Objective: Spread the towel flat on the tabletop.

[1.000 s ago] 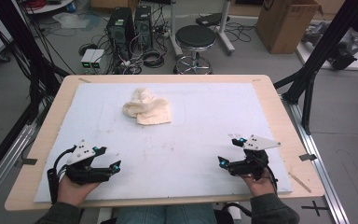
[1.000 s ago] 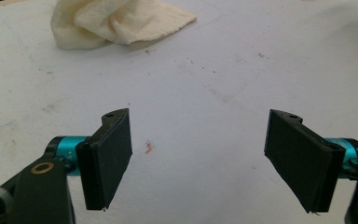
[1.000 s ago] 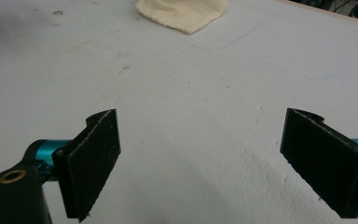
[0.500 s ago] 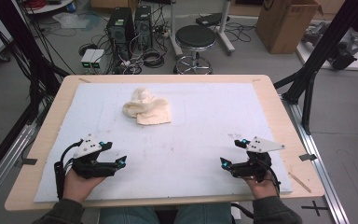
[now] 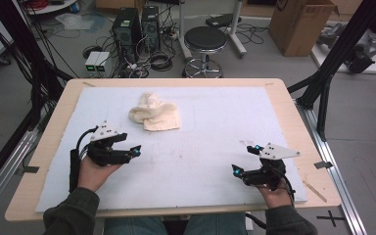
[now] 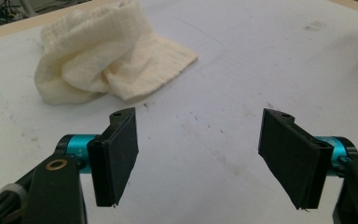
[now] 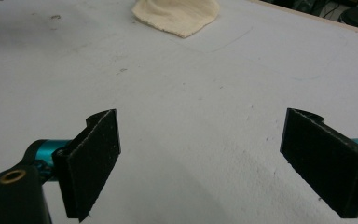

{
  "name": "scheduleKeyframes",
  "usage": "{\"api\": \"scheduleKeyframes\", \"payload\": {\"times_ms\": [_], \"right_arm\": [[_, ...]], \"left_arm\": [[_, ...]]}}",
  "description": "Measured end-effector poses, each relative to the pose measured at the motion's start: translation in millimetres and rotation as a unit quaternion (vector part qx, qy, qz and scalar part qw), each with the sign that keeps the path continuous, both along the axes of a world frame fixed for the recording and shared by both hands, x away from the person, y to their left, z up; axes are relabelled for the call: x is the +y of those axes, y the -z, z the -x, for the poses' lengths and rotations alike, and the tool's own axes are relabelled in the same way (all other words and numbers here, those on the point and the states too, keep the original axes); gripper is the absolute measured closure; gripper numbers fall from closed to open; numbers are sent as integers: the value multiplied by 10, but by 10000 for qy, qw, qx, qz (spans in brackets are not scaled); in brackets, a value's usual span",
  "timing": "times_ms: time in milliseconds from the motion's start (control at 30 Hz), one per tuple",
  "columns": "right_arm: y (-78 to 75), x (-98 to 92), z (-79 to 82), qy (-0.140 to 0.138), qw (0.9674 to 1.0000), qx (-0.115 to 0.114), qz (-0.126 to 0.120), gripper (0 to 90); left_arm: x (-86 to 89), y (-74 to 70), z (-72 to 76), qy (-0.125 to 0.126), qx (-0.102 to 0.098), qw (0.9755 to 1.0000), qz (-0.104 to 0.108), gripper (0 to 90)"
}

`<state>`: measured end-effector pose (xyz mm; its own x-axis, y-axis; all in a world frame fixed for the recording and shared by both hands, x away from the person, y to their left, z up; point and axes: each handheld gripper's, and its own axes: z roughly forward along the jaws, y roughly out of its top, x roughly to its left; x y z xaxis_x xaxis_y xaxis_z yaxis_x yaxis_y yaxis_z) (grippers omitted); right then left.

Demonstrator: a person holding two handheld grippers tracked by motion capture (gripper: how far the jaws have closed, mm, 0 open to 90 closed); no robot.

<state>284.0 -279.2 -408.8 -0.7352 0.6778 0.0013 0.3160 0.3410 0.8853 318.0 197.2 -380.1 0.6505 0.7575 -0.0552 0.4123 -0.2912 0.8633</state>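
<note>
A crumpled cream knitted cloth [image 5: 152, 113] lies bunched on the white foam mat [image 5: 215, 127] that covers the wooden table [image 5: 293, 105] — in the high view it sits at about eleven o'clock from the mat's middle, one flat ribbed corner spread toward the person and the rest heaped in soft folds.

The left gripper [image 5: 136, 151] is at about eight o'clock on the mat, held in the person's left hand [image 5: 94, 171] and pointing toward two o'clock; the cloth lies near it, at roughly one o'clock from its tips, not touching. In the left gripper view the cloth [image 6: 103, 52] shows beyond the left black pad [image 6: 117, 154], at about eleven o'clock, with bare mat between the jaws. Those jaws stand wide and grasp nothing, though they have just been narrowing slightly.

The right gripper [image 5: 244, 159] is at about four o'clock on the mat, well apart from the cloth and pointing toward ten o'clock. In the right gripper view its jaws are spread wide over bare mat — released, nothing between them — and the cloth's edge [image 7: 177, 13] lies far off at twelve o'clock.
</note>
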Motion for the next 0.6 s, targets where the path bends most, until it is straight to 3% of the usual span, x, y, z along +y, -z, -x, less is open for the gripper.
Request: {"api": "scheduleKeyframes", "payload": {"times_ms": [67,100,133,167,267,600], "right_arm": [[5,19,-10,-36,10000,50,22,112],[8,26,-20,-47,10000,27,29,112],[9,30,-28,-72,10000,23,36,112],[10,33,-35,-79,10000,16,39,112],[10,38,-45,-100,9999,44,2,112],[15,40,-68,-161,9998,48,-56,112]], "left_arm": [[-40,-41,-177,-112,45,9999,-9,293],[-40,-41,-177,-112,45,9999,-9,292],[-60,-60,-297,-159,76,9998,-54,292],[-60,-60,-297,-159,76,9998,-54,292],[-103,-88,-507,-326,155,9993,35,293],[-250,-150,-905,-551,185,9983,62,312]]}}
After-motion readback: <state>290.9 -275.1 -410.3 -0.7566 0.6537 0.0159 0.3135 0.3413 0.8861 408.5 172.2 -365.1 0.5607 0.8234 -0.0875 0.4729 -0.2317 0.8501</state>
